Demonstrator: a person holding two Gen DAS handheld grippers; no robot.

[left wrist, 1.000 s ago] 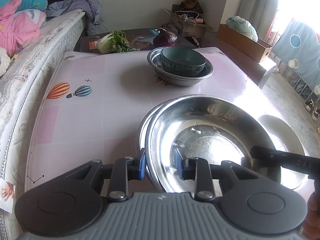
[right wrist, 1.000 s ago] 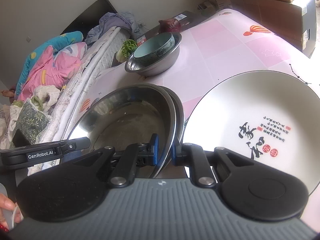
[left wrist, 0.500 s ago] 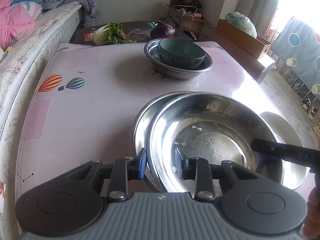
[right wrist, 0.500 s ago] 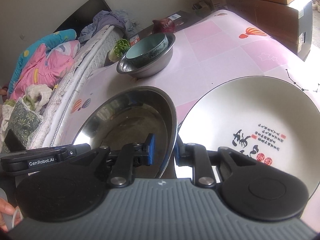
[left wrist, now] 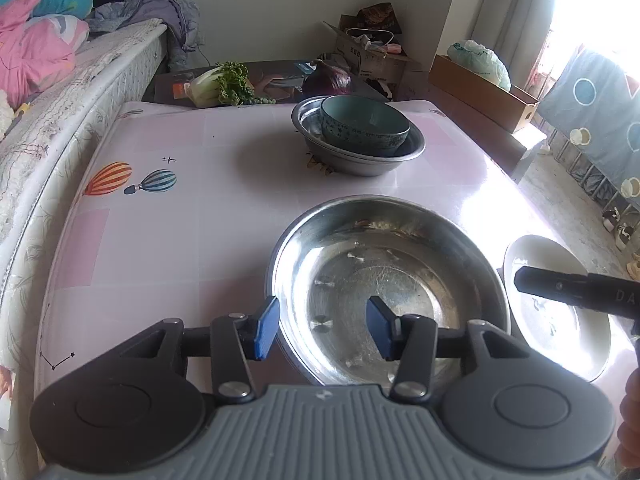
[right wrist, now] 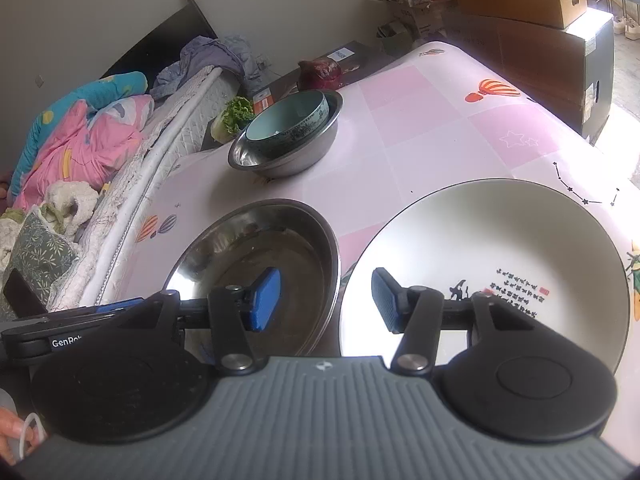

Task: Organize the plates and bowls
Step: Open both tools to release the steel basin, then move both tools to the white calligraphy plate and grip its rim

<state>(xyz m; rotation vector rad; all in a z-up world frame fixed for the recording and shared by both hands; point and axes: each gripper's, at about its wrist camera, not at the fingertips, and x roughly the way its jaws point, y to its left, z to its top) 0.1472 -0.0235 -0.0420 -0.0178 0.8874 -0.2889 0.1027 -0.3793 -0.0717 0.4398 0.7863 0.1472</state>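
Steel basin (left wrist: 384,288) sat on the pink table (left wrist: 168,240), white plate (right wrist: 500,240) just right of it. Left gripper (left wrist: 322,328) and right gripper (right wrist: 324,300) were both opening, straddling opposite basin rims, pads clear, gripping nothing. Behind the basin lay open tabletop, then the teal bowl (left wrist: 364,126) nested in another basin.

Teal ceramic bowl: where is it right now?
The teal bowl sits inside the far steel basin, mid-table, before the purple cabbage.

A table (left wrist: 240,168) under a pink checked cloth printed with hot-air balloons stands in a plain-walled room. A bed (left wrist: 80,80) heaped with pink bedding runs along its left side. Beyond its far right corner, cardboard boxes (left wrist: 480,88) sit beside a bright curtained window (left wrist: 580,8).
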